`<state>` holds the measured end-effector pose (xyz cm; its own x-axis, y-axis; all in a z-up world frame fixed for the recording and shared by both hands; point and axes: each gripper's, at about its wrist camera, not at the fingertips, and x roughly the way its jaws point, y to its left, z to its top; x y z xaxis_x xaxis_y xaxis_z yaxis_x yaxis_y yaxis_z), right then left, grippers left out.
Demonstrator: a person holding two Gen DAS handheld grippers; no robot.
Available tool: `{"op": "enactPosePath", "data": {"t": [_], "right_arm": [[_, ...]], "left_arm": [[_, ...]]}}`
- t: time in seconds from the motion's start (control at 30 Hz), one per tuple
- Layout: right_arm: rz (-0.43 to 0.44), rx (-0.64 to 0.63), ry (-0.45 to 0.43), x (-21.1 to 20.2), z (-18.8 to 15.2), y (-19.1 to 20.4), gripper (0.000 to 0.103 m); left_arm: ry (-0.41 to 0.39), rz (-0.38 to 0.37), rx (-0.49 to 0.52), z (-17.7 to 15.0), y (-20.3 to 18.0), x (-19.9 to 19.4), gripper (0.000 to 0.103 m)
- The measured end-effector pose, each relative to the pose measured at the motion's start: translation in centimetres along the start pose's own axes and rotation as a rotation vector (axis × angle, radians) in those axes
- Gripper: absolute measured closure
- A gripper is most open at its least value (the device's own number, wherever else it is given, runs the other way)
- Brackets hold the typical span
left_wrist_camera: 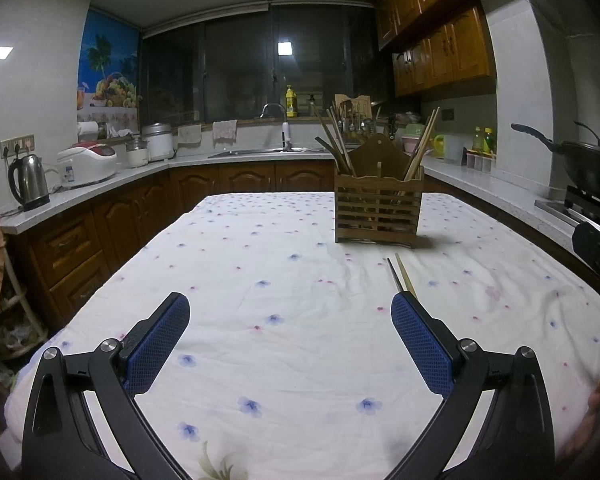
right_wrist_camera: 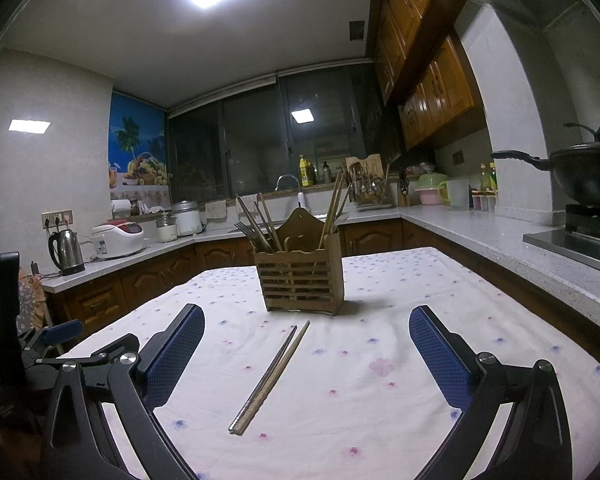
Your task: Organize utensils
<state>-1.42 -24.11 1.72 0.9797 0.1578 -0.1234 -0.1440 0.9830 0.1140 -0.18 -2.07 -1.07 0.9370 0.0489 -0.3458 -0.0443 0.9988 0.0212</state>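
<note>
Right tongs (right_wrist_camera: 306,344) spread wide, chopsticks (right_wrist_camera: 270,376) flat on tablecloth (right_wrist_camera: 380,400) between.

Blue-flowered white tablecloth (right_wrist_camera: 340,380), brown holder (right_wrist_camera: 300,280)

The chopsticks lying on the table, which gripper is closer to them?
Right. The right gripper is open with the chopsticks lying between its fingers. The left gripper, also open, sits to their left, with the chopsticks beyond its right finger.

2 low views toward holder (left_wrist_camera: 378,207) (shared)
</note>
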Motion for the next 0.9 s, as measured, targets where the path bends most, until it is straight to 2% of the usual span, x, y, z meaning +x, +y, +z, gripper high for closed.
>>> {"op": "enactPosePath", "data": {"t": [0.9], "right_arm": [[0.000,0.002,0.000,-0.01,0.01,0.04,0.000]], "left_arm": [[0.004,-0.006,0.000,0.07,0.03,0.03,0.000]]}}
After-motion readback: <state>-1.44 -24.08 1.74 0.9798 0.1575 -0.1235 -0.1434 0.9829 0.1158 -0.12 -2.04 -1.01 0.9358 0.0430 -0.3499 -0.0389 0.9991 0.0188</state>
